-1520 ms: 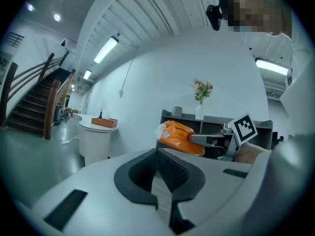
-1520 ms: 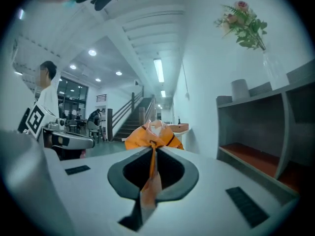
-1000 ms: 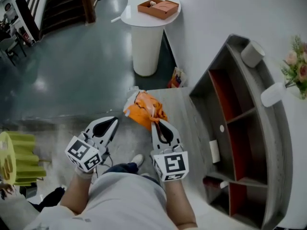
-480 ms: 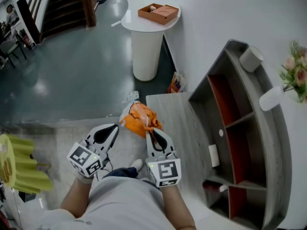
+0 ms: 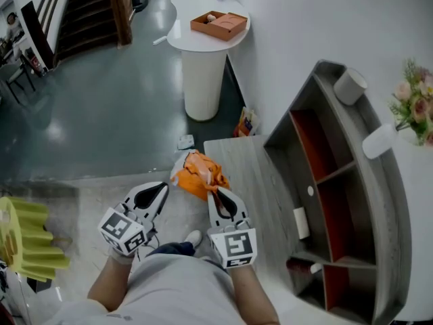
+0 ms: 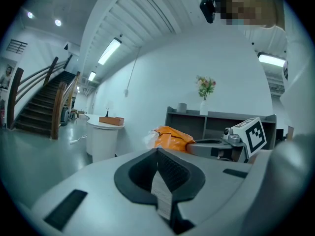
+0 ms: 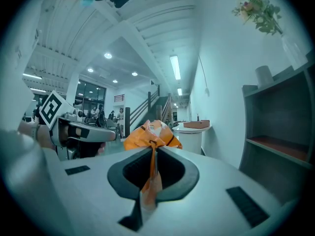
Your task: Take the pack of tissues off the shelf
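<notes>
The pack of tissues (image 5: pixel 197 174) is an orange plastic pack with a crumpled end. It hangs in the air in front of the person, well left of the grey shelf (image 5: pixel 342 181). My right gripper (image 5: pixel 218 194) is shut on the pack's near edge. In the right gripper view, orange wrapper (image 7: pixel 150 133) is pinched between the closed jaws of that gripper (image 7: pixel 151 154). My left gripper (image 5: pixel 161 190) is held beside it at the left, shut and empty. In the left gripper view its jaws (image 6: pixel 158 155) meet, and the pack (image 6: pixel 170 136) shows beyond them.
The shelf has red-backed compartments, with a white cylinder (image 5: pixel 350 85) and a vase of flowers (image 5: pixel 409 110) on top. A low grey platform (image 5: pixel 254 175) lies by its foot. A white round table (image 5: pixel 203 53) carries a cardboard box (image 5: pixel 220 24). A yellow-green object (image 5: pixel 24 239) stands at the left.
The right gripper and the orange pack have drawn slightly back towards the person. The left gripper has kept its place beside them. Both stay shut.
</notes>
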The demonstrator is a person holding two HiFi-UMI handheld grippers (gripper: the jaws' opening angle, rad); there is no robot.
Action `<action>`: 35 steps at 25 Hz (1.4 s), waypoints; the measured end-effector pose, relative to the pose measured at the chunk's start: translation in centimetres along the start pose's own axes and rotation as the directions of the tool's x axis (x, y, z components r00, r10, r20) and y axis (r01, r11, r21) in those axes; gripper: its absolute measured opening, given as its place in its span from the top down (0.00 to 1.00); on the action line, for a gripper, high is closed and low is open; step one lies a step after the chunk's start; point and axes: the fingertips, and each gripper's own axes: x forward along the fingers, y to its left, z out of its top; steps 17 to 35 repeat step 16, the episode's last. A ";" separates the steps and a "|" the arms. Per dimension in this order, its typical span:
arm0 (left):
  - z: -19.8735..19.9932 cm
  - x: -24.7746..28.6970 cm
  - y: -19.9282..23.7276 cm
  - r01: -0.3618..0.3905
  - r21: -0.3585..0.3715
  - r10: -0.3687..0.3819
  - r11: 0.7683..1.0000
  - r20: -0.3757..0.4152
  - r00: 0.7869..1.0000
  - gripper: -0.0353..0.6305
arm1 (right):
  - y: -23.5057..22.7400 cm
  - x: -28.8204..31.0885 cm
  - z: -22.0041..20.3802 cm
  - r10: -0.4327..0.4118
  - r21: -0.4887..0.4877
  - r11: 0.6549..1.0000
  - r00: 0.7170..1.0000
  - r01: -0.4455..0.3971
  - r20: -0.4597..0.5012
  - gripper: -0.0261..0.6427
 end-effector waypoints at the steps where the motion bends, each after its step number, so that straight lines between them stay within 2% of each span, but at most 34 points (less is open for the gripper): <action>1: 0.0 0.1 -0.1 0.003 -0.001 -0.003 1.000 0.000 1.000 0.92 | -0.1 0.0 0.0 -0.002 0.000 1.000 1.000 0.002 0.001 0.93; 16: 0.6 1.3 -0.2 0.025 0.009 -0.025 1.000 0.003 1.000 0.92 | -1.1 -0.1 0.3 -0.036 0.001 0.999 0.999 0.036 0.015 0.93; 35: 0.6 1.3 -0.2 0.025 0.009 -0.025 1.000 0.003 1.000 0.92 | -1.1 -0.1 0.3 -0.036 0.001 0.999 0.999 0.036 0.015 0.93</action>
